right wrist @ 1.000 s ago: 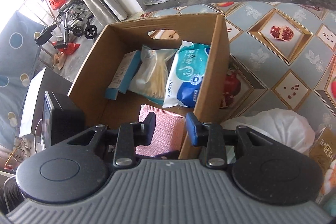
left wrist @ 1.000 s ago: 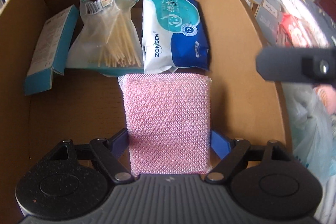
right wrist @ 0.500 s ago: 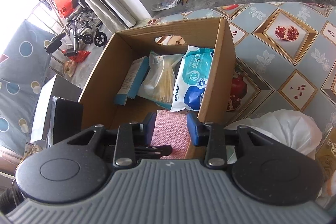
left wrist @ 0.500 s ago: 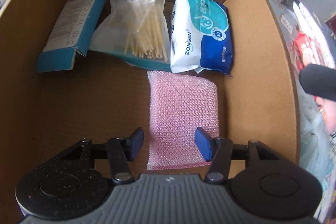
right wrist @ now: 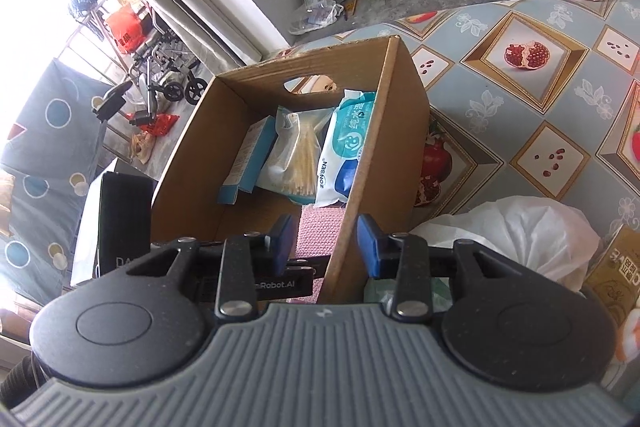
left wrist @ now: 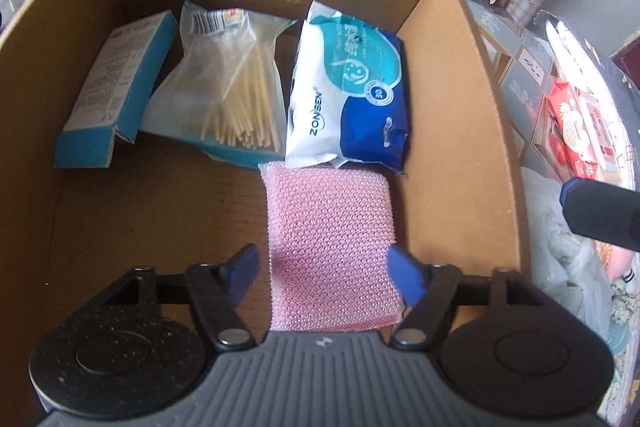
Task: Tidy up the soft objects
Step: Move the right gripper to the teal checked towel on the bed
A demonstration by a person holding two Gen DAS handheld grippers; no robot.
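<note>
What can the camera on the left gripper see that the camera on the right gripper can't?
Only the left wrist view shows the whole pink sponge between the left gripper fingers. Only the right wrist view shows the pomegranate tablecloth and white plastic bag. Both show the cardboard box, wet wipes pack and blue carton.

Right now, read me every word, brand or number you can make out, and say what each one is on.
"ZONSEN": on the wet wipes pack in the cardboard box.
"30": in a round badge on the same pack.
"Robot.AI": on the left gripper, partly cut off.
Too small or blurred: the blue carton, the bamboo sticks bag label, the Chinese characters on the wipes, the yellow package.
</note>
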